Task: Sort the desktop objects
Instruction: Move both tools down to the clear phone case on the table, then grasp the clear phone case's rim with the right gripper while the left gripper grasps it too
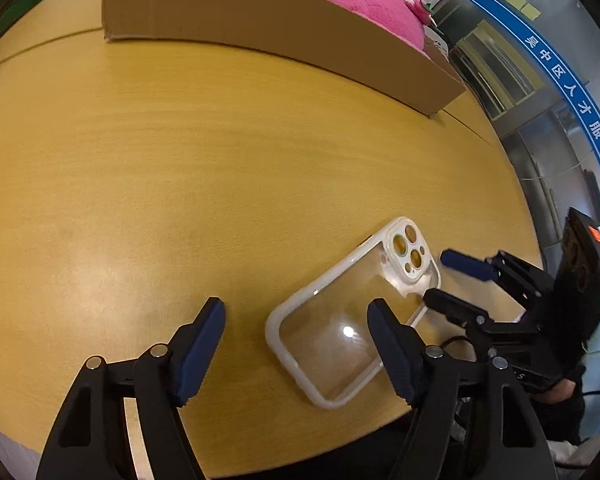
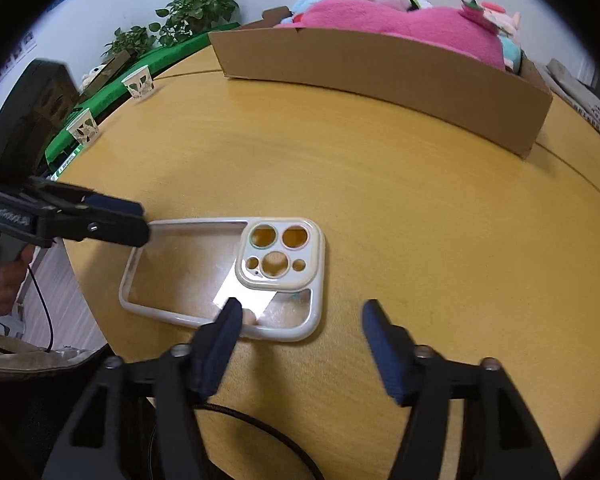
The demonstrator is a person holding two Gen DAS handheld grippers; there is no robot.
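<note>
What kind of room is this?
Probably an office or service centre: a round yellow wooden table, glass partitions with a blue lettered band, leafy green potted plants, and a brown cardboard box of plush toys.

Both wrist cameras sit low and close over the wooden table (image 1: 180, 160), facing forward along their fingers toward the cardboard box (image 1: 260, 28). Each view shares the clear phone case (image 2: 220, 276) and catches the opposite gripper.
</note>
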